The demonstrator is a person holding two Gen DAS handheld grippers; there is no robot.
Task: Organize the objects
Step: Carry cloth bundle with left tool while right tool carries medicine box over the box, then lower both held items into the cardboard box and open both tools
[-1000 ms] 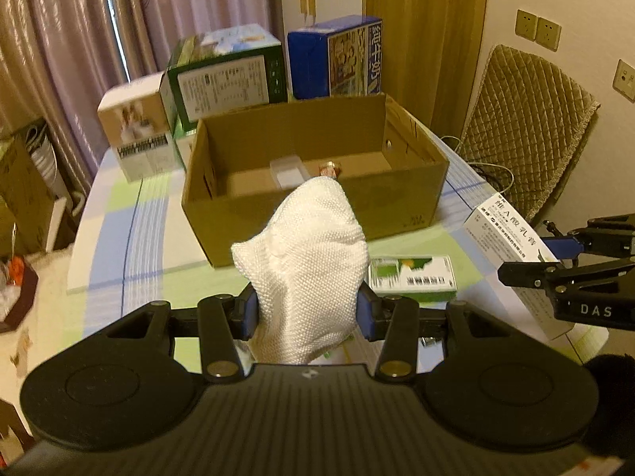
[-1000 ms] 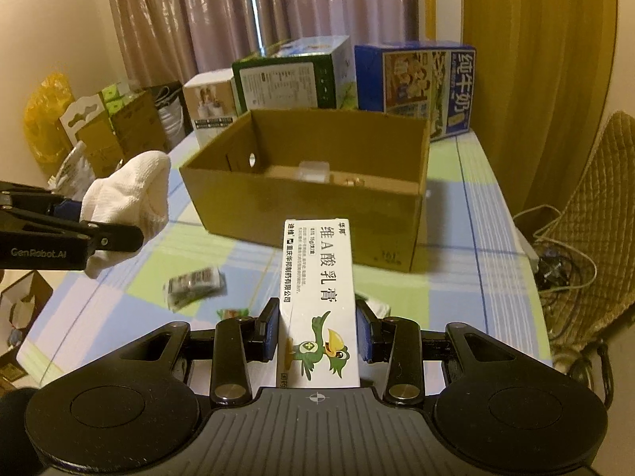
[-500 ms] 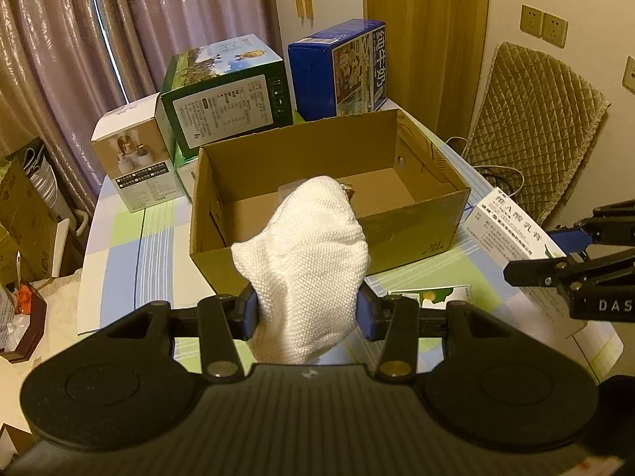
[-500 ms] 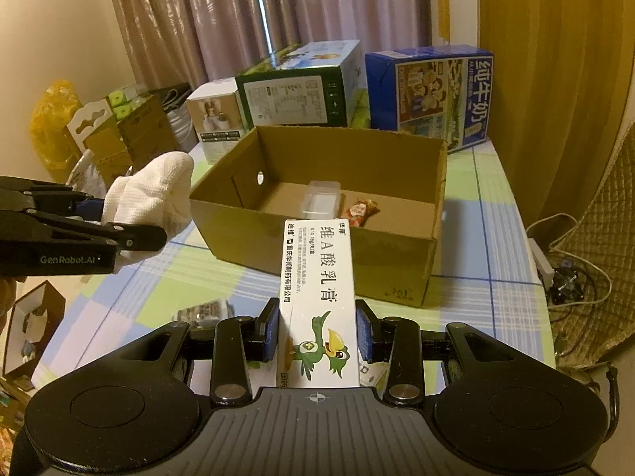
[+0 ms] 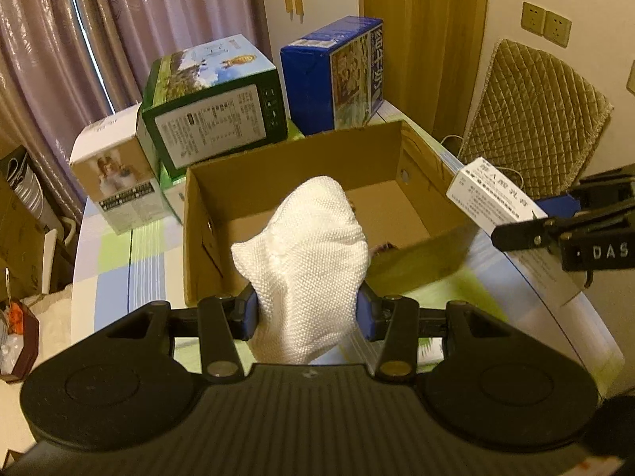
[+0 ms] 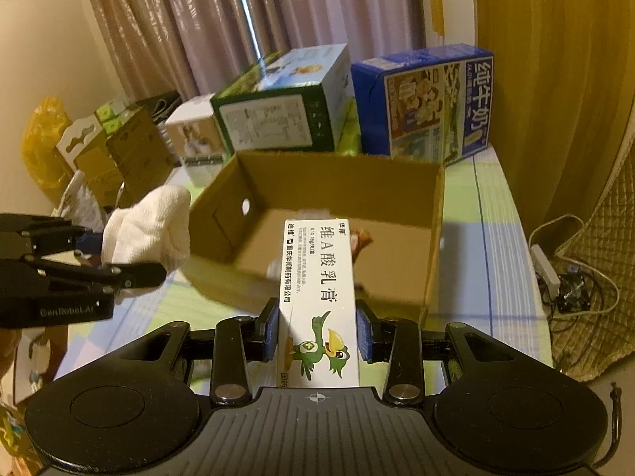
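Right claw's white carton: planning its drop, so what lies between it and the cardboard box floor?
Right wrist view: only the cardboard box near wall lies ahead of the white carton; snack packet sits inside.

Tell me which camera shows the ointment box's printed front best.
The right wrist view: the ointment box faces the camera, held in the right gripper, its green bird and lettering readable. The left wrist view shows only its end and a side panel at an angle, partly hidden by that gripper.
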